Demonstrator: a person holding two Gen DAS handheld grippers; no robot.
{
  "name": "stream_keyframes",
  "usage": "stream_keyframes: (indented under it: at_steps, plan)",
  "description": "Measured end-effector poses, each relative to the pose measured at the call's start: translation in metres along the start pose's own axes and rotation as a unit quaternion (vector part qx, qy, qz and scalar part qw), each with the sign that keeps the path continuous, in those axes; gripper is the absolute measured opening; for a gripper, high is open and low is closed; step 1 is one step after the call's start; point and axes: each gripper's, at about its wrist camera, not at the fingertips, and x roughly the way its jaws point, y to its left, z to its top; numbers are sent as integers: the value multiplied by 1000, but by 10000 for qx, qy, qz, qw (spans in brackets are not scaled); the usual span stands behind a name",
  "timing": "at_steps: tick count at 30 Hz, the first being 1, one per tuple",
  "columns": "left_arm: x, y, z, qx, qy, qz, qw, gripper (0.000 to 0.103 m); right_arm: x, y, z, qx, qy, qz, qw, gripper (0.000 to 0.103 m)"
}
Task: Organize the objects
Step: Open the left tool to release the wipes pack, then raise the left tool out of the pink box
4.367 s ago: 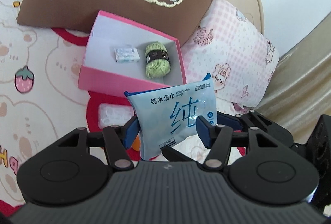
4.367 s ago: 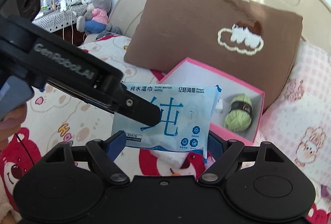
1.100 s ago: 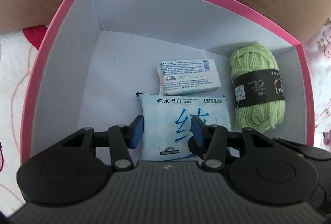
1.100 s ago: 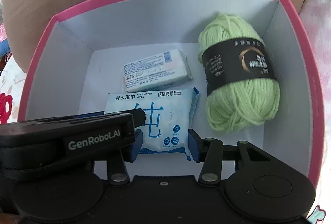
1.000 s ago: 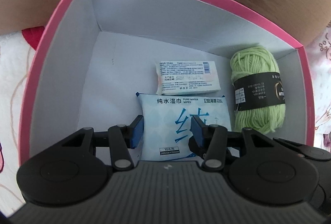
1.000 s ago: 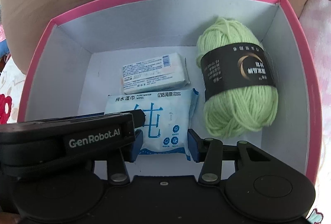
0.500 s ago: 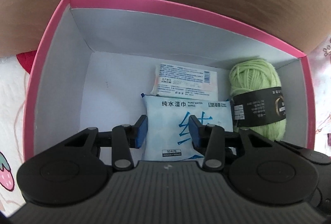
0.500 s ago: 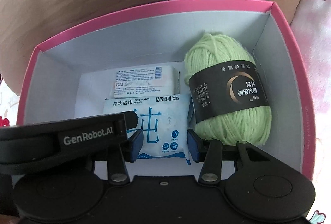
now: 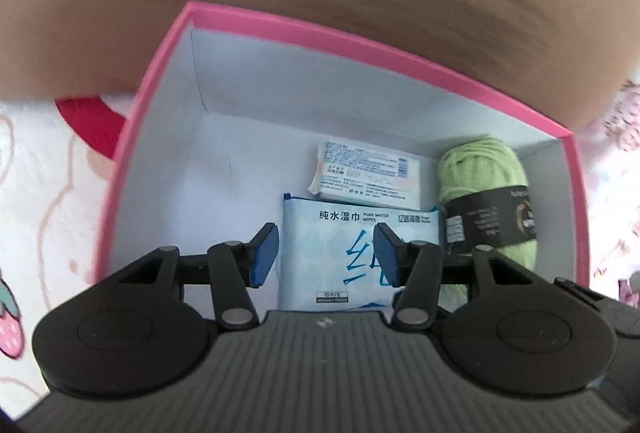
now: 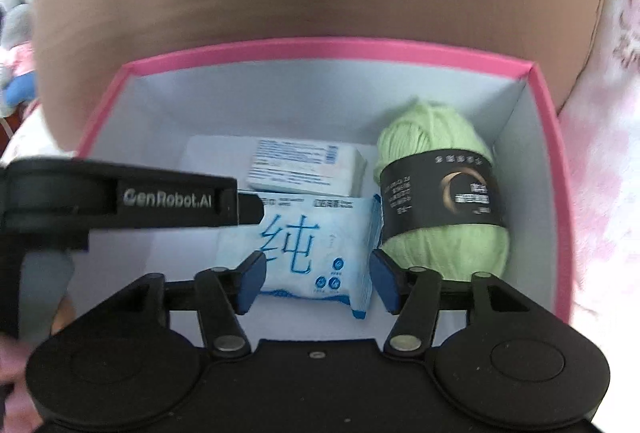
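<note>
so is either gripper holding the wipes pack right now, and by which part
Nothing is held. The wipes pack lies on the floor of the pink box; the left gripper and right gripper are both opening, pads clear of its sides.

The wipes pack (image 9: 340, 253), pale blue with large blue characters, lies flat on the white floor of the pink box (image 9: 152, 105), near its front. A small white packet (image 9: 366, 179) with printed text lies just behind it, touching. The green yarn (image 10: 436, 201), banded in black, rests at the right, against the pack's edge.
</note>
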Motion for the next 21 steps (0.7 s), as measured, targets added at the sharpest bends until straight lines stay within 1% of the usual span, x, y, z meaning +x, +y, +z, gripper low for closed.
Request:
stream_keyframes:
  at_steps: [1,2,3,5,6,9,11,15,21]
  plan:
    - [-7,0,-2,57,-39,-2,10000,51,-7,-1,-3,-3,-71,103,9999,63]
    - [-14,5,-3,121,-66,-32,9999,51,-8,10,0,-11,-142,167,9998,63]
    - [-20,9,0,166,-82,-64,9998,51,-15,14,0,-47,-207,199,9996,63]
    - [-33,2,-6,253,-116,-111,9996,51,-24,15,-1,-180,-323,246,9990,63]
    - [-44,5,-11,306,-160,-136,9993,51,-30,18,-4,-296,-369,255,9986,63]
    - [-54,0,-15,429,-188,-88,9989,51,-48,24,-13,-465,-416,311,9976,63]
    - [-62,-1,-20,470,-222,-166,9985,51,-64,31,-19,-476,-427,322,9974,63]
    - [-75,-7,-30,641,-223,-194,9975,51,-79,34,-30,-490,-498,426,9966,63]
    - [-109,-14,-41,856,-276,-248,9956,51,-96,45,-41,-713,-673,370,9945,63]
